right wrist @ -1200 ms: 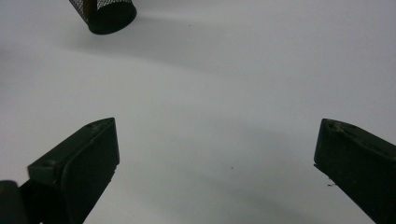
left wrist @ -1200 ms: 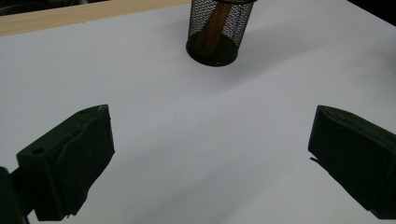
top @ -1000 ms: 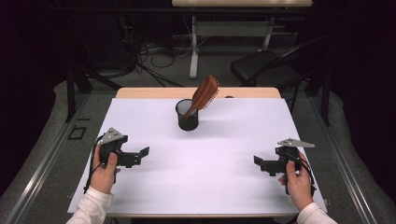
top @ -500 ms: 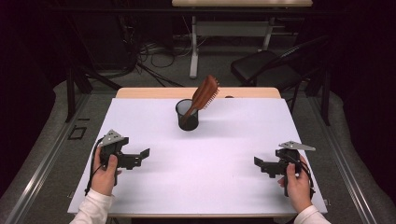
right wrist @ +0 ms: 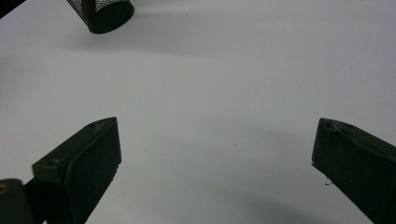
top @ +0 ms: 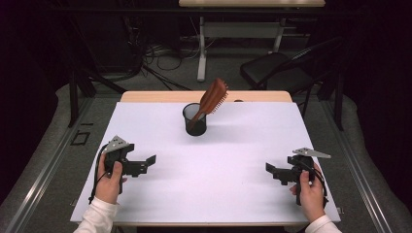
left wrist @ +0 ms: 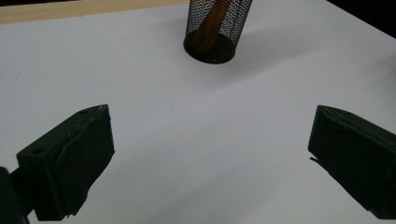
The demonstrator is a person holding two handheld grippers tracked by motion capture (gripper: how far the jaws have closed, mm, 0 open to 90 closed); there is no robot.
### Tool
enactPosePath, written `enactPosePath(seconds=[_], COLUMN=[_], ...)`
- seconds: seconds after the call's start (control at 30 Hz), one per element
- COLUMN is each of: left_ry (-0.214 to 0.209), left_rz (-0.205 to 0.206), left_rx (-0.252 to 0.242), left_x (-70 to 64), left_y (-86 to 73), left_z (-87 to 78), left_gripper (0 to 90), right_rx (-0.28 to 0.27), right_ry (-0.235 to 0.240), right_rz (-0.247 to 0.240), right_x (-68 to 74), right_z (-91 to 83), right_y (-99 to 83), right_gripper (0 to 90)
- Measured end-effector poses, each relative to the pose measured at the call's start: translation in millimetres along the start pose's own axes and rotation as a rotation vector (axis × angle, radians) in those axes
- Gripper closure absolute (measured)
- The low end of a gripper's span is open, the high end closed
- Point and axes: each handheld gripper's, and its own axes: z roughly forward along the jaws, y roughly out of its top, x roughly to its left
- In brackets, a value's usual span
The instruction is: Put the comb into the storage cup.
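A black mesh cup [top: 196, 120] stands at the far middle of the white table top [top: 218, 160], with a brown wooden hairbrush [top: 214, 96] leaning out of it, bristle head up and to the right. The left gripper view has the cup [left wrist: 214, 29] ahead, the brush handle [left wrist: 212, 21] inside it. My left gripper [top: 149, 162] rests open near the left front, nothing between its jaws. My right gripper [top: 270, 171] is open near the right front, also empty. The cup [right wrist: 103, 14] sits at the top left of the right gripper view.
A wooden strip [top: 160, 96] edges the table's far side. Behind the table are a black chair [top: 277, 73], a white desk frame [top: 201, 43] and cables on the floor.
Both hands with their grippers have drifted slightly toward the front edge of the table. The cup and hairbrush have not moved.
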Motion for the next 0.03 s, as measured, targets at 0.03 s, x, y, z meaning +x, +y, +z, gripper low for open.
enactPosePath(seconds=[0.03], left_ry=[0.0], left_rz=[-0.001], left_rx=[0.0], left_x=[0.6], left_y=[-0.2], left_z=[0.0], left_gripper=[0.3], right_rx=[0.0], right_ry=[0.001], right_rz=[0.001], right_x=[-0.2], right_z=[-0.3], right_y=[-0.3], right_gripper=[1.1])
